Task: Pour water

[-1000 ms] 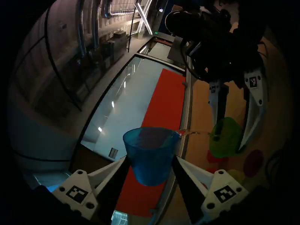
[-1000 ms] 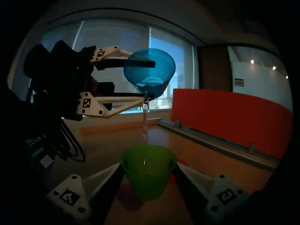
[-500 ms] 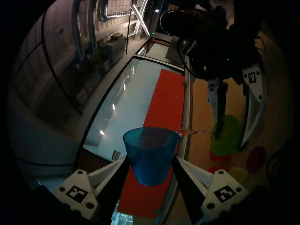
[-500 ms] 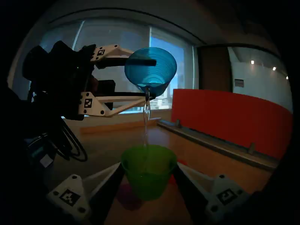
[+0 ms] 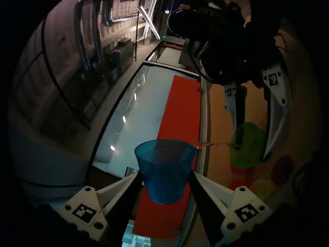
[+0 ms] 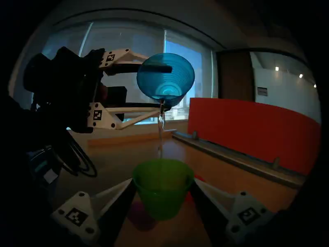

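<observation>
- Your left tool (image 5: 166, 177) is clamped on the blue cup (image 5: 165, 164), tipped above the green cup (image 6: 163, 193).
- A thin water stream (image 6: 160, 136) falls into the green cup.
- Your right tool (image 6: 163, 185) grips the green cup, upright.

A tipped cup (image 6: 165, 78) above an upright cup (image 6: 163, 187), water stream (image 6: 160, 131) between them, table (image 6: 230, 181) beneath, window (image 6: 123, 41) behind.
</observation>
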`<action>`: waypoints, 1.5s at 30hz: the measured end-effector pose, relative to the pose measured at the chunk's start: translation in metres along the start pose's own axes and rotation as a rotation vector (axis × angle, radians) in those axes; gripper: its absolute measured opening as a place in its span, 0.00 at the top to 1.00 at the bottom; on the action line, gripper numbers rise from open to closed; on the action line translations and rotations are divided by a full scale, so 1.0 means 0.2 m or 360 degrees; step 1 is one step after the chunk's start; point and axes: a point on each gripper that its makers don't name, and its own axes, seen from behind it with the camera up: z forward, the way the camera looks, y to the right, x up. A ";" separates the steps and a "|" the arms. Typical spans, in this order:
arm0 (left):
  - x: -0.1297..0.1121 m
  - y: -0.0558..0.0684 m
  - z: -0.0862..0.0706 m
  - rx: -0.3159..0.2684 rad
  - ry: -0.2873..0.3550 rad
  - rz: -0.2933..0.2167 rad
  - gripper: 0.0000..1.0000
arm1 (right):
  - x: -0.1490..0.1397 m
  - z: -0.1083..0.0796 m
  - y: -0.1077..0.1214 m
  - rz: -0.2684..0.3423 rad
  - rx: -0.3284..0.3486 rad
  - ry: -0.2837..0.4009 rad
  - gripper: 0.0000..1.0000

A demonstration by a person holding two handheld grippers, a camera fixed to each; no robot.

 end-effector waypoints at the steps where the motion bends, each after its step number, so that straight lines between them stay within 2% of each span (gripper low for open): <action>1: 0.00 0.00 0.00 -0.0001 -0.0001 0.0002 0.22 | 0.00 0.00 0.00 0.0000 0.0000 0.0000 0.10; 14: 0.01 0.04 0.00 -0.0010 0.0003 0.0040 0.22 | 0.01 0.00 0.00 -0.0004 -0.0002 0.0004 0.10; 24: 0.01 -0.01 0.00 -0.0003 0.0006 0.0084 0.22 | 0.02 0.00 0.00 -0.0009 -0.0003 0.0006 0.10; 45: 0.02 -0.01 -0.01 -0.0008 0.0005 0.0156 0.22 | 0.01 0.00 0.01 -0.0014 -0.0007 0.0011 0.10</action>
